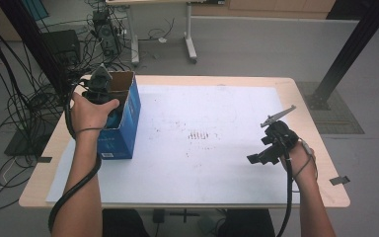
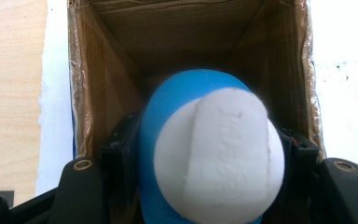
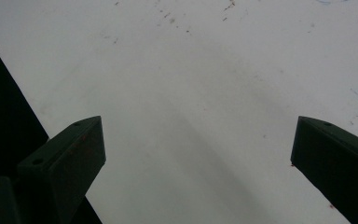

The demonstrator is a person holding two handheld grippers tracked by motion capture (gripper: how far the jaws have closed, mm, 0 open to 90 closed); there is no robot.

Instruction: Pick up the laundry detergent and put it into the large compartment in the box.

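From the high view, a person's two forearms came in from the bottom edge, each hand holding a two-jaw tool over a pale wooden bench [image 1: 306, 101] covered by a large white sheet [image 1: 202, 143]. The left tool [image 1: 100, 85] was held over the open top of a blue cardboard box [image 1: 123, 131] standing at the left edge of the sheet, with the left hand [image 1: 91, 113] wrapped around the tool's body. Something blue sat just under that hand at the box's mouth. The right tool [image 1: 265, 154] hovered above the right side of the sheet, well apart from the box, with the right hand [image 1: 301, 160] behind it. A grey floor with tangled cables lay beyond the bench.

In the left gripper view, the tool [image 2: 205, 154] looked straight down into the brown inside of the box [image 2: 191, 42]. Its black jaws were closed against the two sides of a rounded blue and white object [image 2: 214, 154], which sat at the box's opening between the box walls. What the object was could not be told.

In the right gripper view, the tool [image 3: 198, 144] had its two black jaws spread wide apart with nothing between them. Below them lay the bare white sheet [image 3: 191, 70], marked with a few small specks.
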